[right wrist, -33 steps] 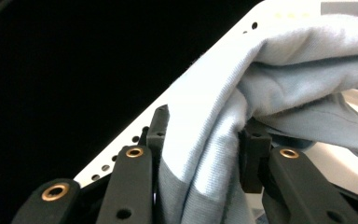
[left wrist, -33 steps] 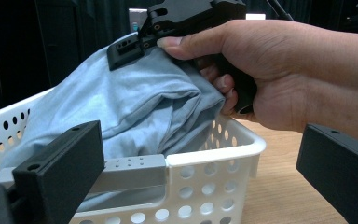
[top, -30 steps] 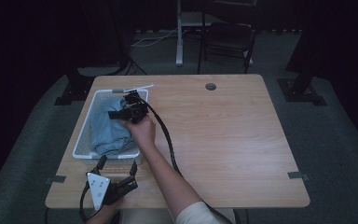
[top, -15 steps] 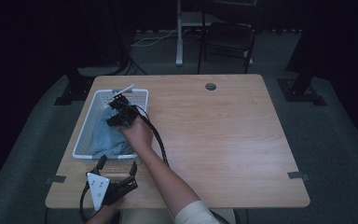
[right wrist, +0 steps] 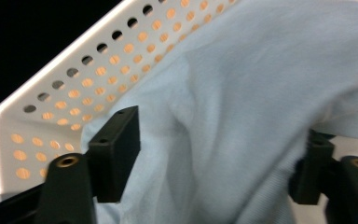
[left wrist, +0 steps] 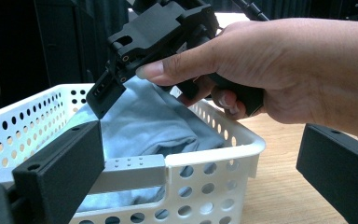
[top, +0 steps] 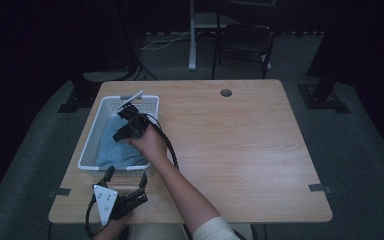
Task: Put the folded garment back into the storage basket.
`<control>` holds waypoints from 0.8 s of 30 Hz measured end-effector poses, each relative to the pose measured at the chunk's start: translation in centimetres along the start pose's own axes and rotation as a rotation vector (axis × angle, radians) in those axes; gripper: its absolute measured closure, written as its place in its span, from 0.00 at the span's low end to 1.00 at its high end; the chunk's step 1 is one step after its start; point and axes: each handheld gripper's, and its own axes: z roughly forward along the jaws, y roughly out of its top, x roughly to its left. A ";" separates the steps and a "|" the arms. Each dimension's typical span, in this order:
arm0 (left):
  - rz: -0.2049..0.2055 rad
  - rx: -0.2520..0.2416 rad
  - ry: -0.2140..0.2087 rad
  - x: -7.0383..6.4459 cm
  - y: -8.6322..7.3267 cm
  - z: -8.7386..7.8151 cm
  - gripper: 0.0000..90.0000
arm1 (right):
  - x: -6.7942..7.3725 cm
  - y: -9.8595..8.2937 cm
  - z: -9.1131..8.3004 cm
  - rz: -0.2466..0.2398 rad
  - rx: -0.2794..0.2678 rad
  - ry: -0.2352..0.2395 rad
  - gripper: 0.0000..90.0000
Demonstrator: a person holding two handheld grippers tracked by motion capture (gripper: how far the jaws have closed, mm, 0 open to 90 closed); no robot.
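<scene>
Left gripper (top: pixel 126 181): resting on the table's near edge just before the basket, jaws spread wide with nothing between them; it has not shifted over the last second.
Basket (top: pixel 90 154): white, perforated, at the table's left side, in the same spot as a second ago.
Cloth (top: pixel 114 149): light blue, bunched inside the basket, filling most of its floor and riding up the near wall.
Right gripper (top: pixel 126 119): a second ago it hung over the basket's right rim; now it has moved further in and dipped toward the cloth. In the right gripper view its jaws stand apart with a fold of cloth (right wrist: pixel 242 121) lying between them, not yet pinched.
Hand (left wrist: pixel 279 70): wrapped round the right gripper's handle, tilting it down into the basket.
Table (top: pixel 240 150): bare wood to the right of the basket.
Meaning: the reach looks finished and the grasp is about to be made; closing the jaws on that fold seems the next step before any lift out.
</scene>
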 end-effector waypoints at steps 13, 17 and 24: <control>0.000 0.000 0.000 0.0 0.0 0.0 0.02 | 1.3 -0.1 0.5 -0.120 0.071 -0.065 0.02; 0.000 0.000 0.000 0.0 0.0 0.0 0.02 | 1.3 -0.2 0.4 -0.128 0.066 -0.083 0.00; 0.001 0.003 -0.001 0.0 0.0 0.0 0.02 | 0.8 -0.8 0.2 -0.139 0.040 -0.067 0.00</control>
